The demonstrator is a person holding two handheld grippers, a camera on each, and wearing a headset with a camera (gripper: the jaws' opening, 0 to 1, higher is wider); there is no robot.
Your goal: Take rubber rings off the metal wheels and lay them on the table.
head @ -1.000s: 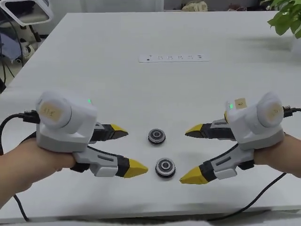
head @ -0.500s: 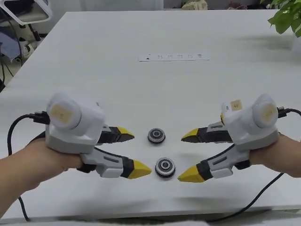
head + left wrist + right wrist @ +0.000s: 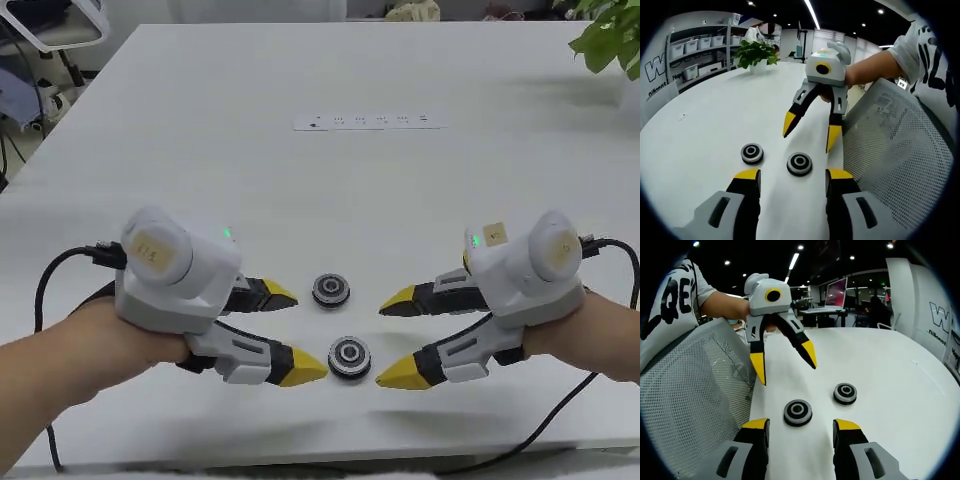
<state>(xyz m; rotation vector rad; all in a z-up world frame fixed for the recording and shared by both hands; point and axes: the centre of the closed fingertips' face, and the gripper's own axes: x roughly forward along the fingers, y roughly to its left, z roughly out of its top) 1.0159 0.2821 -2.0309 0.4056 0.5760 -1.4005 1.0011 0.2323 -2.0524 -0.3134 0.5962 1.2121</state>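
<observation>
the left gripper [image 3: 305, 334] is being held low over the white desk [image 3: 300, 190] on the left side of the head view, jaws being kept apart, nothing between them. the right gripper [image 3: 384, 341] is being held opposite it on the right side, jaws also being kept apart and holding nothing. the yellow tips of the two grippers are being pointed at each other across a small gap.

two metal wheels are lying flat on the desk in that gap. the near wheel [image 3: 349, 356] is sitting between the lower tips of both grippers, just beside them; contact cannot be told. the far wheel [image 3: 331, 290] is sitting between the upper tips, a bit further from them. the wheels are near each other but not touching. dark rubber rings [image 3: 787, 413] are being seen seated around both wheels, none lying loose on the desk.

in the left gripper view the near wheel is being framed just ahead of the own jaws, closer to the right one, the far wheel off to the left. in the right gripper view the near wheel is being framed between the own jaws.

a power strip [image 3: 367, 122] is lying further back on the desk, well apart from the wheels. a plant [image 3: 605, 35] is being seen at the far right corner. a mesh chair [image 3: 890, 135] is being seen by the desk edge.
</observation>
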